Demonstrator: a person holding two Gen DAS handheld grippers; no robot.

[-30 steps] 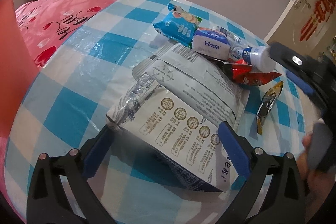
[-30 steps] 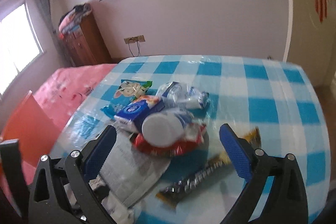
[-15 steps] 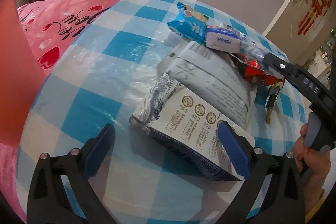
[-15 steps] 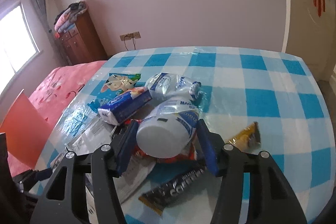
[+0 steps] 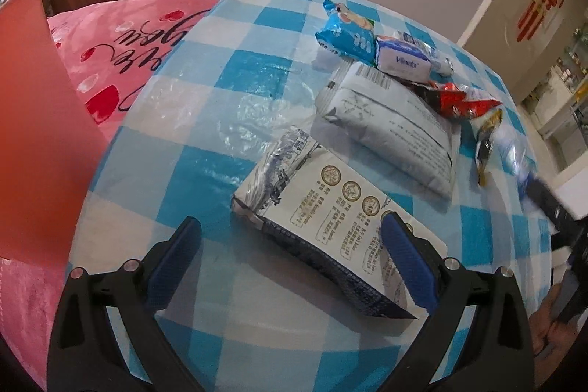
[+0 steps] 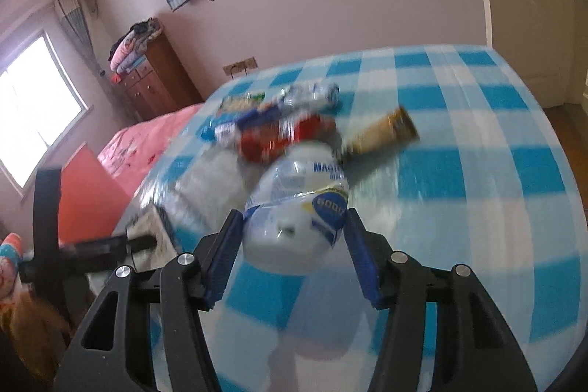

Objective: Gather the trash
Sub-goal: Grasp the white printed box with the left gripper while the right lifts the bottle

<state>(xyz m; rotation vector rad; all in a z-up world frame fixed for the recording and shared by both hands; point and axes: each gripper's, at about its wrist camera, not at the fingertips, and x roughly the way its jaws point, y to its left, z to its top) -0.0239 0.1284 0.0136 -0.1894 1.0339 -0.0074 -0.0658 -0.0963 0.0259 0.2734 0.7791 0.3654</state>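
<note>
Right gripper [image 6: 294, 237] apparently around bottle [image 6: 299, 208]

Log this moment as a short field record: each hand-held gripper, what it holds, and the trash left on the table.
right hand-held gripper: shut on plastic bottle, lifted off the table
left hand-held gripper: open, empty, over the patterned bag
trash on table: grey pouch, red wrapper, tissue pack, blue snack bag
surface: blue checked tablecloth

I closed my right gripper [image 6: 294, 237] on the plastic bottle [image 6: 297, 208] and lifted it off the trash pile [image 6: 272, 127].
</note>
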